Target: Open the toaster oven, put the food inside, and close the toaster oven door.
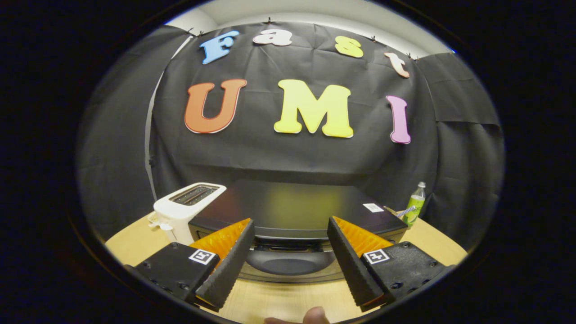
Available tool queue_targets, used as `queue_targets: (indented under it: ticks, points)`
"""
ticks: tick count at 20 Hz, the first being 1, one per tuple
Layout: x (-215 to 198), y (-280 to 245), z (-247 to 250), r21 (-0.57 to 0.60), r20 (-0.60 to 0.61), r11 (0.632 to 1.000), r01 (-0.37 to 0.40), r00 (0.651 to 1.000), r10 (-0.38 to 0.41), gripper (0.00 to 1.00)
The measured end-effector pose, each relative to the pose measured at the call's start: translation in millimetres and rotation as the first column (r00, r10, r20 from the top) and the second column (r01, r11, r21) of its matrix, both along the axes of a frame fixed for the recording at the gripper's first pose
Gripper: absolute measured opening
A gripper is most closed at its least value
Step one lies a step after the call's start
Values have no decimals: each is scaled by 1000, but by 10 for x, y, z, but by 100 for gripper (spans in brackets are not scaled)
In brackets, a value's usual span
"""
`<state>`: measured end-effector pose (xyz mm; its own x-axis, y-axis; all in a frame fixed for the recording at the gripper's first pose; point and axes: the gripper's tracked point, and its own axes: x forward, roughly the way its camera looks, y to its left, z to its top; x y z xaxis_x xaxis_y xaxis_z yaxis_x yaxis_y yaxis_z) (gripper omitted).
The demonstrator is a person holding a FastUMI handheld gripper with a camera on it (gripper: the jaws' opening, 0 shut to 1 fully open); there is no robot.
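Observation:
The black toaster oven (292,207) stands on the wooden table just ahead of me, and I look down on its glossy top. My gripper (290,222) is open, its fingers spread wide to either side of the oven's front edge with nothing between them. Below that edge, between the fingers, lies a dark curved panel with a pale metal rim (288,275). It looks like the oven door, but I cannot tell whether it stands shut or folded down. The oven's inside is hidden.
A white slot toaster (186,207) stands against the oven's left side. At the back right, beside the oven, is a green bottle (415,206). The wooden table (130,245) shows on both sides. A person's fingertip (315,315) sits just behind the fingers.

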<state>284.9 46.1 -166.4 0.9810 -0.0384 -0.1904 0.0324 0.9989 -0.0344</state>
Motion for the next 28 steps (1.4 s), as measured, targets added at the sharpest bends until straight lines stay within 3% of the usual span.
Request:
queue_targets:
  ticks: [1,4,9,17,24,28]
  points:
    - [17,12,-140,19,-45,1000,-17,999,18,100]
    - [-5,15,-107,79,-2,997,-5,1000,5,100]
    - [-31,43,-157,55,-25,998,-15,1000,17,100]
    - [-466,30,-286,53,-17,998,-41,999,42,100]
    - [-883,16,-567,53,-138,998,-44,989,51,100]
    - [-1102,6,-771,67,-244,994,-89,964,102,100]
